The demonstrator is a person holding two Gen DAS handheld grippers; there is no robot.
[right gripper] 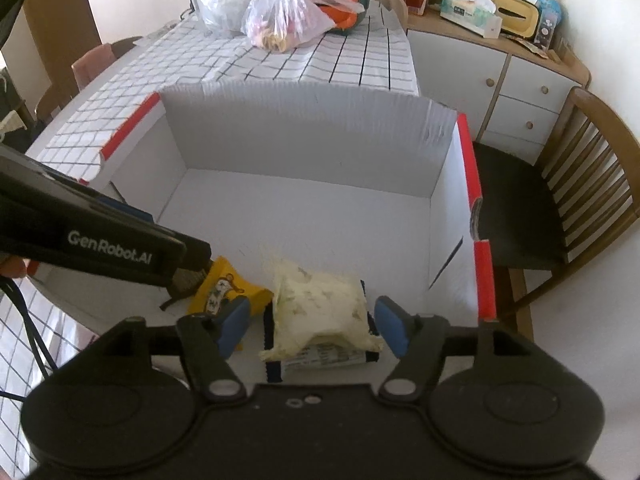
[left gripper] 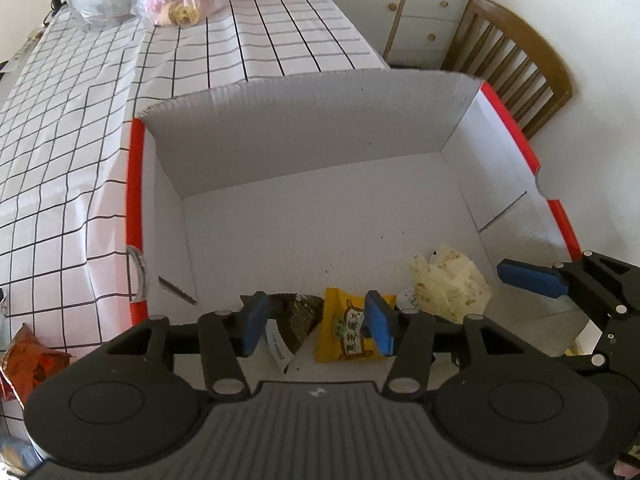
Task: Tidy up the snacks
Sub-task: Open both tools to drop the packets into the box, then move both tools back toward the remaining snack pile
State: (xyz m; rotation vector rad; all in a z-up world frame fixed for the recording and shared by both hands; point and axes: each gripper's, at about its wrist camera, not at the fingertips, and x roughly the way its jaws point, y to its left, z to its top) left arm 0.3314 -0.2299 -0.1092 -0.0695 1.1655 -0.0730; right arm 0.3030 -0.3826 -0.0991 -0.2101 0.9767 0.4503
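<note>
A white cardboard box (left gripper: 136, 184) with red edges stands on the checked table; its rim (right gripper: 468, 168) also shows in the right wrist view. On its floor lie a dark brown packet (left gripper: 298, 318), a yellow packet (left gripper: 346, 334) and a pale crumpled packet (left gripper: 448, 284). My left gripper (left gripper: 316, 326) is open, low over the brown and yellow packets, which lie between its blue pads without being pressed. My right gripper (right gripper: 316, 324) is open around the pale packet (right gripper: 320, 304), with small gaps on both sides. The left gripper (right gripper: 176, 240) reaches in from the left, above the yellow packet (right gripper: 224, 288).
Plastic bags (right gripper: 280, 20) sit at the far end of the table (left gripper: 80, 128). A wooden chair (right gripper: 580, 184) and a white cabinet (right gripper: 520, 80) with clutter on top stand to the right. An orange snack packet (left gripper: 24, 364) lies on the cloth left of the box.
</note>
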